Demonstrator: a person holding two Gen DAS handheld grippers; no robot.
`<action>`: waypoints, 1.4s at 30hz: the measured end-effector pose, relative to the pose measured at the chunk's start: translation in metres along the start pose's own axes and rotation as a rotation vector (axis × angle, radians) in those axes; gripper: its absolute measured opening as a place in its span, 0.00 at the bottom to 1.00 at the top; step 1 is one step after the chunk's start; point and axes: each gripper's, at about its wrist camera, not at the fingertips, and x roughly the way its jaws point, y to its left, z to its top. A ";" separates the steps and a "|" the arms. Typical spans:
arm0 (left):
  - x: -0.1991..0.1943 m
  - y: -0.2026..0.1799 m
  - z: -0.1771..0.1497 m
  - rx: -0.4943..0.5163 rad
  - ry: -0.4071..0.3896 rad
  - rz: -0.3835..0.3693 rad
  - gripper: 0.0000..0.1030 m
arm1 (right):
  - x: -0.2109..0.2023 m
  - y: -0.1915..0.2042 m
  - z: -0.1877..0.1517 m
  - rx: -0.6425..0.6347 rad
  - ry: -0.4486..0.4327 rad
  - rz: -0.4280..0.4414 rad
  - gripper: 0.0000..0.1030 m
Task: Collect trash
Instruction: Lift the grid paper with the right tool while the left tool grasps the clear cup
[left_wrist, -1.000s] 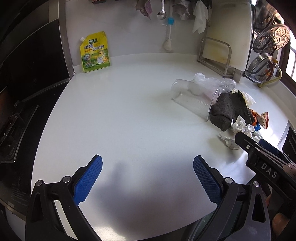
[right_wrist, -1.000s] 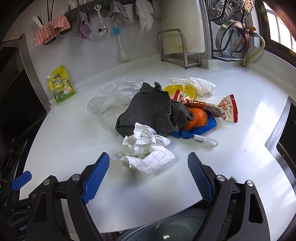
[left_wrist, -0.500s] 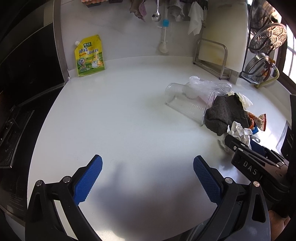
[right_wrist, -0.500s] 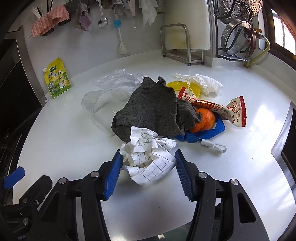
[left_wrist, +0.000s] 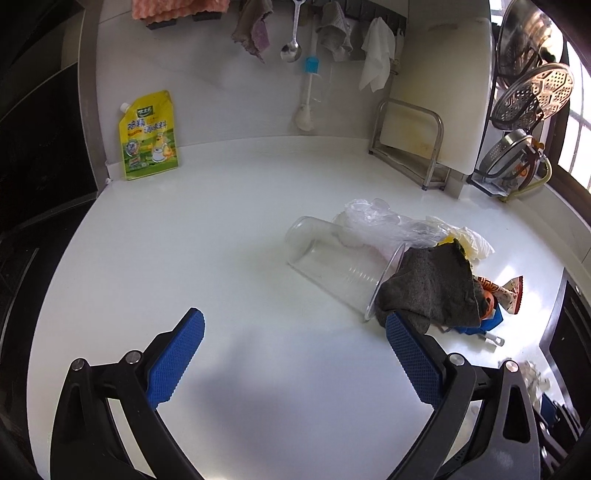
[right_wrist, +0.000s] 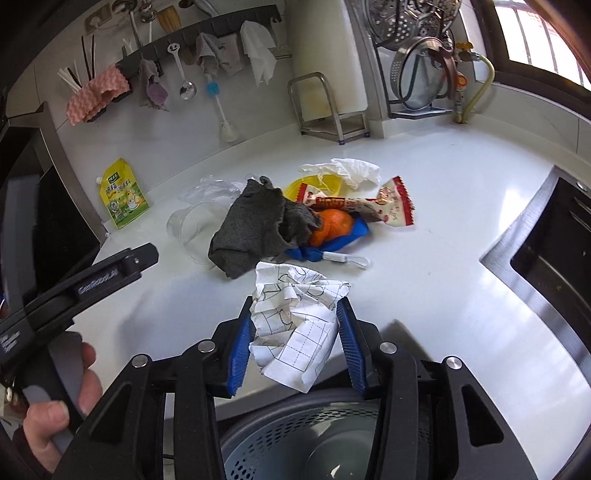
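My right gripper (right_wrist: 295, 308) has its blue pads pressed on a crumpled sheet of grid-lined paper (right_wrist: 291, 343), and its jaws are still closing. The paper hangs clear of the white counter (right_wrist: 424, 295), over the rim of a grey perforated bin (right_wrist: 332, 435). Farther back the trash pile holds a grey cloth (right_wrist: 255, 225), orange peel (right_wrist: 332, 225), a red-and-white snack wrapper (right_wrist: 373, 205), a blue bag (right_wrist: 328, 247) and a clear plastic cup (left_wrist: 336, 266) on its side. My left gripper (left_wrist: 294, 319) stands open over bare counter, left of the cloth (left_wrist: 432, 291).
A yellow pouch (left_wrist: 149, 136) leans on the back wall. A cutting-board rack (left_wrist: 410, 147) and pot-lid stand (left_wrist: 517, 155) fill the back right. A dark sink (right_wrist: 554, 236) lies at the right. A hand (right_wrist: 48, 417) holds the left tool (right_wrist: 92, 280).
The right jaws closed from wide open onto the crumpled paper and drew it back off the counter toward the bin. The left gripper stayed open and shifted toward the pile.
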 end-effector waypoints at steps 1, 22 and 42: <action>0.005 -0.004 0.001 0.003 0.005 -0.005 0.94 | -0.004 -0.004 -0.001 0.011 -0.002 -0.001 0.41; 0.080 -0.026 0.034 0.011 0.088 0.099 0.47 | -0.029 -0.035 -0.001 0.090 -0.039 0.044 0.42; -0.016 0.025 -0.003 0.042 -0.016 0.047 0.06 | -0.052 -0.026 -0.023 0.058 -0.039 0.047 0.42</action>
